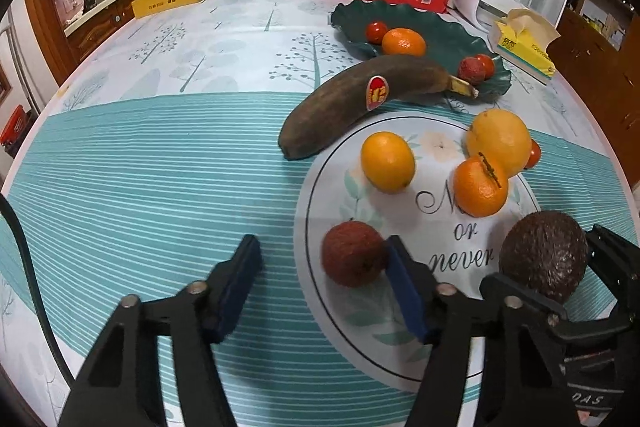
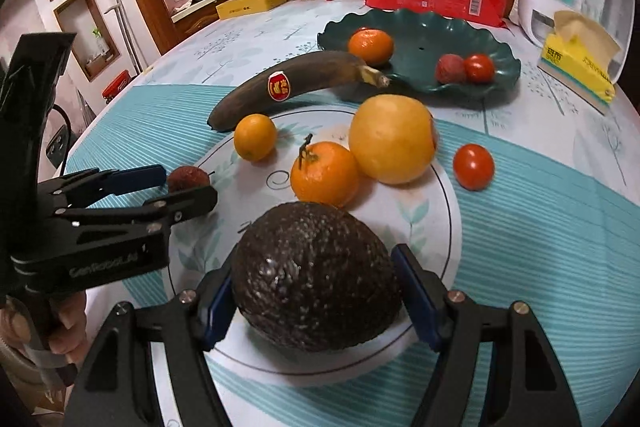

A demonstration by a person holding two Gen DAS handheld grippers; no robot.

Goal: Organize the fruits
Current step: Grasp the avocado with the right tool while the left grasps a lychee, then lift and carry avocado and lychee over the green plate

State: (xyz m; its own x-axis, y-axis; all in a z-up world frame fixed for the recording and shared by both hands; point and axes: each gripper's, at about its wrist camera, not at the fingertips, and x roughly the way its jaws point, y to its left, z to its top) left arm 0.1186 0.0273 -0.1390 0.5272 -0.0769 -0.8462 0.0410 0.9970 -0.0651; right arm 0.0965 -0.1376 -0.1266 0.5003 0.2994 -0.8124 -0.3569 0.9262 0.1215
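Right gripper (image 2: 312, 299) clamped on the avocado (image 2: 316, 277), low over the near edge of the printed ring (image 2: 450, 203). Left gripper (image 1: 320, 283) spread wide, one pad (image 1: 404, 291) touching the lychee (image 1: 352, 253), the other well clear. Best to shift left until the lychee sits between both pads, then squeeze gently. Probably bound for the green dish (image 2: 492, 83) beyond the banana (image 2: 288, 87); lift clear of the oranges (image 2: 324, 173).
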